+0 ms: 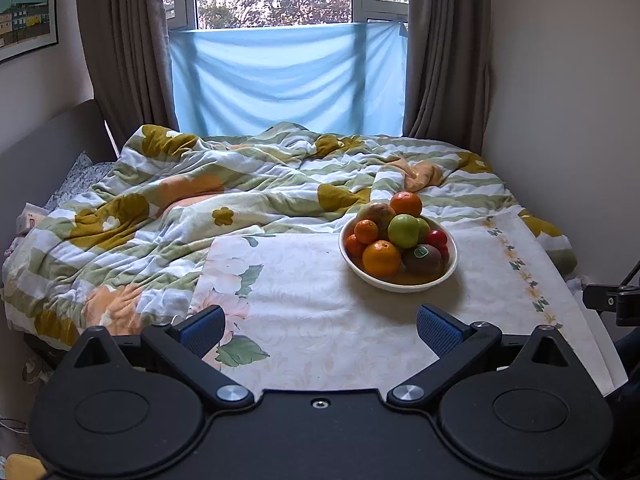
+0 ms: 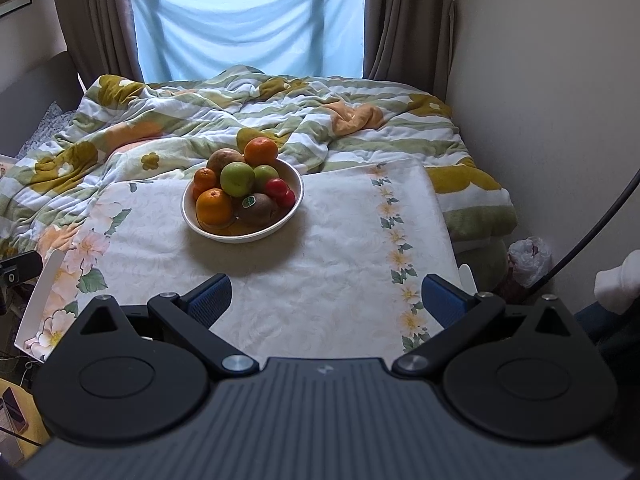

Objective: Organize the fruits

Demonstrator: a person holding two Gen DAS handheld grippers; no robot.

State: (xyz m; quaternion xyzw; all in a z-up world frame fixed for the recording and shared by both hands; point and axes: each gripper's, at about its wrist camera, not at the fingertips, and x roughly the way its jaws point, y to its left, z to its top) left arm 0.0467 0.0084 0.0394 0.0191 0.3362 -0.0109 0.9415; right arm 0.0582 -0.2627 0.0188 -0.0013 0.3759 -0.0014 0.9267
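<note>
A white bowl piled with fruit stands on a floral tablecloth. It holds oranges, a green apple, a kiwi with a sticker and small red fruits. My left gripper is open and empty, well short of the bowl. In the right wrist view the bowl sits ahead and left, with the green apple and kiwi on top. My right gripper is open and empty, short of the bowl.
A rumpled flowered quilt covers the bed behind the table. A wall runs along the right. A plastic bag lies on the floor at the right. Curtains and a blue sheet hang at the window.
</note>
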